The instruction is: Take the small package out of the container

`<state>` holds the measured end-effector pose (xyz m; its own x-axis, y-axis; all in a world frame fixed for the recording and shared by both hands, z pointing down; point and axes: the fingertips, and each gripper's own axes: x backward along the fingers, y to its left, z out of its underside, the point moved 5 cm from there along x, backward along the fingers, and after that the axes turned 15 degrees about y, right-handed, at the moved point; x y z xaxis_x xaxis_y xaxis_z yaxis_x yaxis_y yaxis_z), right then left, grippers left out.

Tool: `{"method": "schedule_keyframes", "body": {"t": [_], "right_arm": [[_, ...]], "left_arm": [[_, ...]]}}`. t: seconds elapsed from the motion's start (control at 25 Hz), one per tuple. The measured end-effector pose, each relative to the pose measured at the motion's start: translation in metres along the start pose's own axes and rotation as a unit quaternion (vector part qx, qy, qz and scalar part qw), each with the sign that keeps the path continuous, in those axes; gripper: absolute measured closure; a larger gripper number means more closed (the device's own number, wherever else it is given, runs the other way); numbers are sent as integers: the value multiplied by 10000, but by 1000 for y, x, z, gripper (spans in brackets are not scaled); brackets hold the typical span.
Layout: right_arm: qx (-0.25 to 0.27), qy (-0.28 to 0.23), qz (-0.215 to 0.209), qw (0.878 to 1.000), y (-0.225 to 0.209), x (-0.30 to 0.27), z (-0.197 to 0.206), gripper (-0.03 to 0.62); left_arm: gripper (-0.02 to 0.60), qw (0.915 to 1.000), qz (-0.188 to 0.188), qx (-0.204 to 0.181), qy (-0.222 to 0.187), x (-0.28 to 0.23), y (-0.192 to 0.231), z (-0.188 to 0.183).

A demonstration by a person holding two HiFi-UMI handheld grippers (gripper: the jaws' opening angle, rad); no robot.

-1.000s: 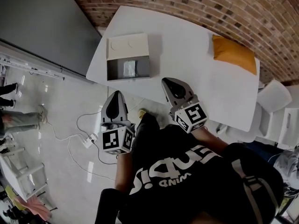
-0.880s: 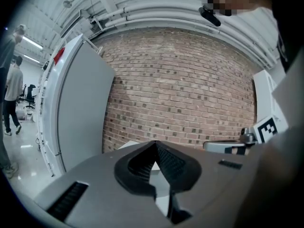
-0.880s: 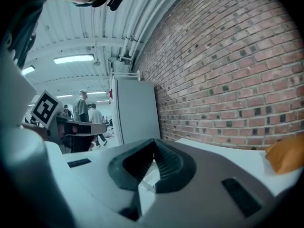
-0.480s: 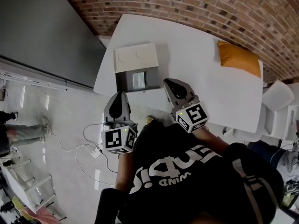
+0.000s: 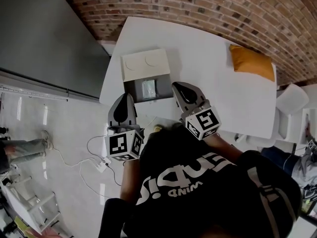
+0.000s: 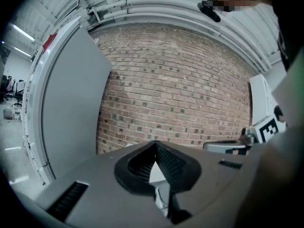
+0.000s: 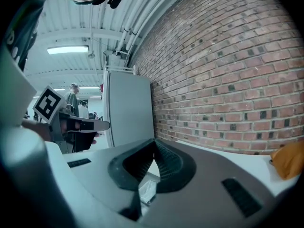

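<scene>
2 sets of fingers meet: left gripper (image 5: 124, 97), right gripper (image 5: 177, 87); small package (image 5: 148, 87) looks blurry.

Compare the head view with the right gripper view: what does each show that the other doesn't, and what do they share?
Only the head view: the whole open container, lid folded back, near the table's edge, and a corded power strip on the floor. Only the right gripper view: the ceiling light, and a close look at the right gripper, jaws shut on nothing. Both: the brick wall, the orange cushion, the left gripper and, just glimpsed below the right jaws, the small package.
</scene>
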<state>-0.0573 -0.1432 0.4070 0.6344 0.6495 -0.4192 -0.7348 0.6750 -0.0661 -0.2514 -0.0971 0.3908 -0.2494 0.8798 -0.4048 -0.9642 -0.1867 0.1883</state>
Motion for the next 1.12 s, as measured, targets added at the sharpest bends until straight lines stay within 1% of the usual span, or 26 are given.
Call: {"method": "schedule_keyframes", "body": {"t": [0.24, 0.36, 0.44, 0.64, 0.76, 0.96, 1.04, 1.12], "right_arm": [[-35, 49, -3, 10000, -9, 1, -3, 594], [-26, 65, -48, 10000, -15, 0, -6, 594], [-26, 71, -85, 9999, -20, 1, -9, 594], [-15, -10, -124, 9999, -30, 3, -16, 594], [-41, -47, -114, 9999, -35, 5, -14, 594], [-74, -146, -95, 9998, -42, 10, -16, 594], [-93, -139, -113, 9998, -44, 12, -14, 594], [-104, -127, -119, 9998, -45, 13, -13, 594]], "left_arm": [[575, 9999, 3, -87, 52, -7, -3, -3], [575, 9998, 52, 13, 194, -14, -9, -2], [575, 9998, 52, 44, 172, -21, -12, -4], [572, 10000, 43, -24, 60, -26, -21, -10], [541, 10000, -1, -6, 60, -28, -21, -8], [469, 9999, -32, -17, 143, -39, -22, -7], [432, 9999, -1, -41, 154, -41, -26, -8], [409, 9998, 55, -31, 185, -44, -29, -7]]}}
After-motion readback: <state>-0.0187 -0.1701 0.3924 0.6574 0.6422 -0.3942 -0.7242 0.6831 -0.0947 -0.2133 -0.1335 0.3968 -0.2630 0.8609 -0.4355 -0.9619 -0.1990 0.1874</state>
